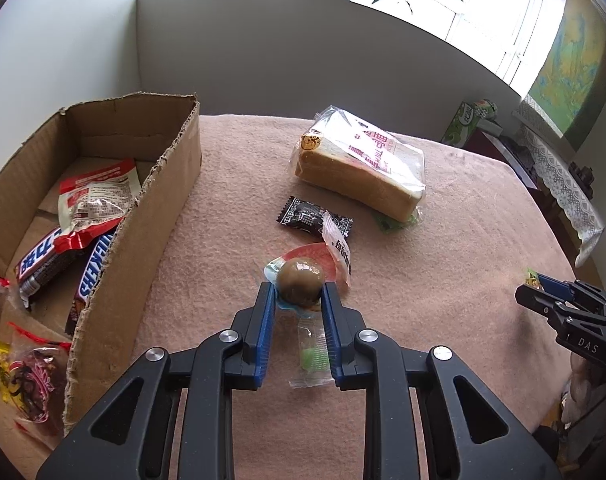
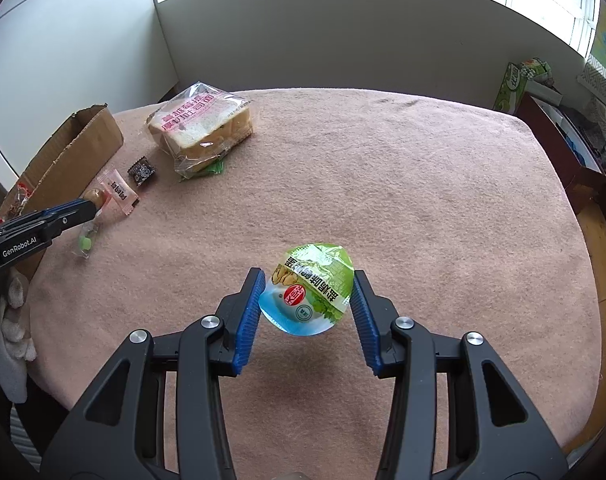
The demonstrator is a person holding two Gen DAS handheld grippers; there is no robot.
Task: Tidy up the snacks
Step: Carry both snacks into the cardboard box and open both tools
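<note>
Pink fuzzy tablecloth. Brown cardboard box. Green, blue and white jelly cup with red dot. Black candy wrapper with white marks. Blue finger pads.

In the left wrist view the cardboard box fills the left of the frame, with snack bars inside. The bread bag lies upper centre on the tabletop; a small packet sits below it, and a round snack at centre.
</note>
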